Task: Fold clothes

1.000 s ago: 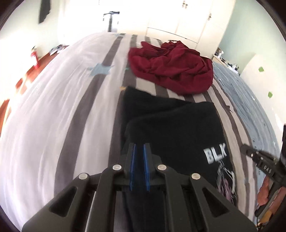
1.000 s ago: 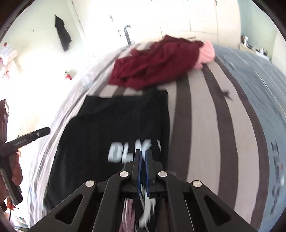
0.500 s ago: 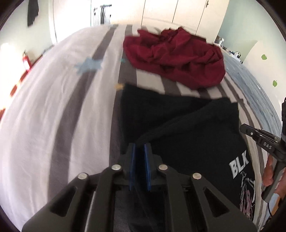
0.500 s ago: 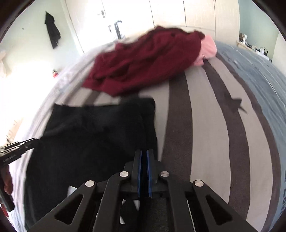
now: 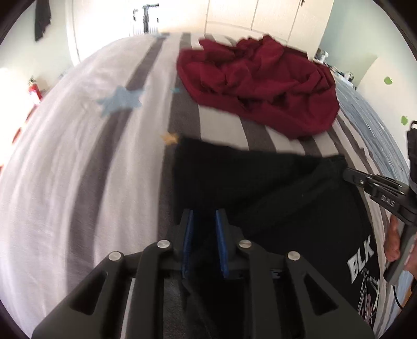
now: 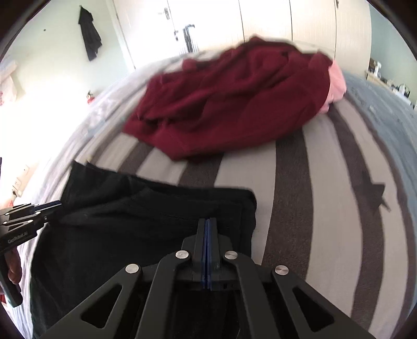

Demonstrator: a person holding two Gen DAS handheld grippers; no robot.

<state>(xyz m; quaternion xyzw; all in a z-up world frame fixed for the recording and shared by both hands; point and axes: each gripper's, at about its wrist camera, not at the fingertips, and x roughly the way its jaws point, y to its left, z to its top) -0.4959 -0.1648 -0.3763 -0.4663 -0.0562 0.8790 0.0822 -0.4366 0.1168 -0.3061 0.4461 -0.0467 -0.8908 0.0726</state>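
Observation:
A black T-shirt with a white "BLK" print lies on the striped bed, its near part folded over toward the far hem. It also shows in the right wrist view. My left gripper has its blue pads slightly parted over the shirt's left edge, with black cloth between them. My right gripper is shut on the shirt's right edge. Each gripper shows at the side of the other's view, the right and the left.
A crumpled dark red garment lies farther up the bed, with a pink one beside it. The grey and white striped bedspread spreads to the left. White wardrobe doors stand behind the bed.
Both grippers have carried the shirt's near edge forward toward the far hem, so the print has slid back. The left pads have parted a little.

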